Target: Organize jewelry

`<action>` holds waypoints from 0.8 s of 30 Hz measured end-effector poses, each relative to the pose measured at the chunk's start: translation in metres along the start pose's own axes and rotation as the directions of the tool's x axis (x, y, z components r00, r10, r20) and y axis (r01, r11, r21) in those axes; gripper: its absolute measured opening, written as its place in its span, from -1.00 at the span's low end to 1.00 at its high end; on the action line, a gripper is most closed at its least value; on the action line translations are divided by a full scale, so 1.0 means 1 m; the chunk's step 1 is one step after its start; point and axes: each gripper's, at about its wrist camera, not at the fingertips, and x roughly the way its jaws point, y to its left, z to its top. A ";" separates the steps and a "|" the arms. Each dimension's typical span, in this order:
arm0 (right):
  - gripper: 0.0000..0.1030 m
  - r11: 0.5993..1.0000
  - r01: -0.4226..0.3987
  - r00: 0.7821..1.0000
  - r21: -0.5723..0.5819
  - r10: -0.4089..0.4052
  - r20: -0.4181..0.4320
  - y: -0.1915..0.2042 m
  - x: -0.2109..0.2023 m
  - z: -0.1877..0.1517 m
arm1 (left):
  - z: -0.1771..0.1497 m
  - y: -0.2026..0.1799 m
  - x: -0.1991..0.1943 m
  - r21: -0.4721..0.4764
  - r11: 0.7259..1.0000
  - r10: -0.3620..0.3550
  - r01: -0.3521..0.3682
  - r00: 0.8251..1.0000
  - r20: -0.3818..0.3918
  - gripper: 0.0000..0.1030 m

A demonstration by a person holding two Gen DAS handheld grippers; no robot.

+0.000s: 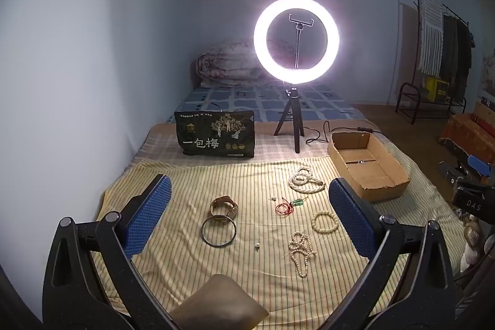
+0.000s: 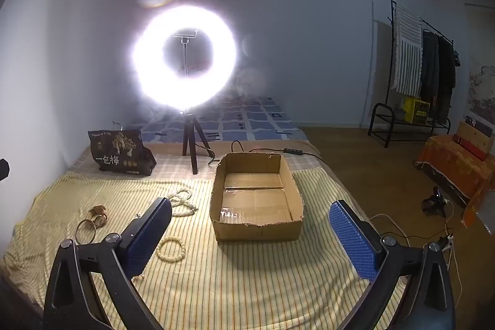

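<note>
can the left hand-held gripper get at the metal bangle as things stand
Probably yes: the left hand-held gripper is open and empty, and the bangle lies flat on the cloth just ahead, nothing covering it.

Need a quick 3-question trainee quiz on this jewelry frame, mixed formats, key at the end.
1. True or false: the cardboard box already holds jewelry.
2. Multiple choice: the metal bangle lies nearest to which item? A) the wristwatch B) the red cord C) the ring light
3. Fill in: both the left gripper and the right gripper are ____ and hold nothing.

Key
1. False: in the right wrist view its floor is bare.
2. A: the bangle lies right beside the wristwatch, perhaps touching it, on the striped cloth.
3. Open.
</note>
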 end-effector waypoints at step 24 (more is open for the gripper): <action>0.99 1.000 -0.001 1.000 -0.008 0.000 -0.023 0.002 0.005 -0.002 | 0.005 0.000 0.002 0.026 1.000 0.004 -0.004 1.000 0.007 1.00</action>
